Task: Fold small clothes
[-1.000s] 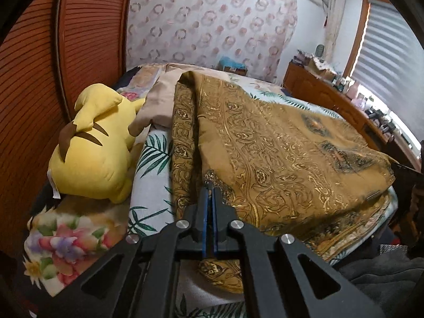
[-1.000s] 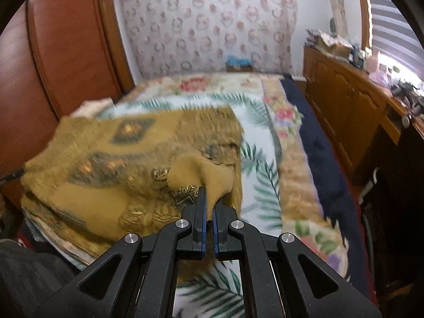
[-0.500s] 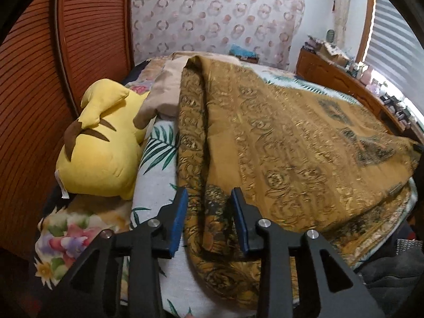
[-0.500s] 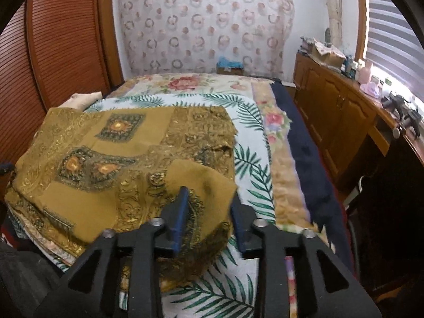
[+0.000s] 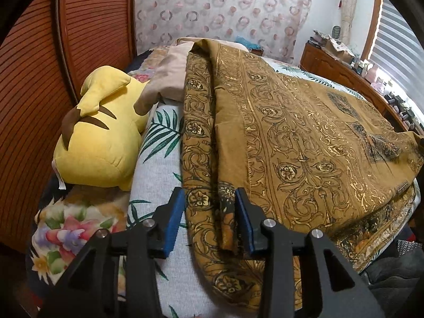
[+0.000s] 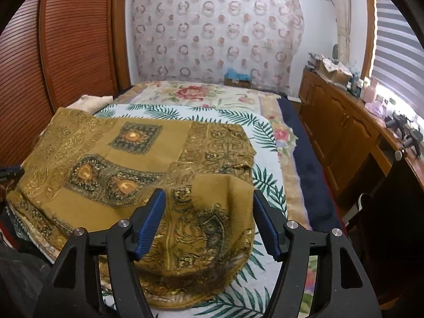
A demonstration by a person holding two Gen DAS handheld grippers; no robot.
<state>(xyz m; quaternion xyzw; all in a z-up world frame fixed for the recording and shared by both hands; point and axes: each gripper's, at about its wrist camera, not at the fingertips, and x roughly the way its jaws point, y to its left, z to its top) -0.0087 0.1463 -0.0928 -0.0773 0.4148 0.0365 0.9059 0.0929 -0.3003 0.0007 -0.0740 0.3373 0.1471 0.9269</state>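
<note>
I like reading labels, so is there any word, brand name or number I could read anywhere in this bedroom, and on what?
None can be read.
White tag on the yellow plush toy: too small to read.
Boxes and bottles on the brown wooden dresser: too blurred.
Mustard gold-patterned cloth: ornament only, no lettering.

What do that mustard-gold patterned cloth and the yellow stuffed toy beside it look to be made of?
The patterned cloth looks like a soft woven fabric, perhaps cotton, matte with metallic gold print: the scrollwork glints and it drapes in limp folds. The yellow plush toy seems to be short-pile fleece over soft stuffing: fuzzy, dull surface, rounded puffed shape, stitched seams. Exact fibres cannot be told from here.
</note>
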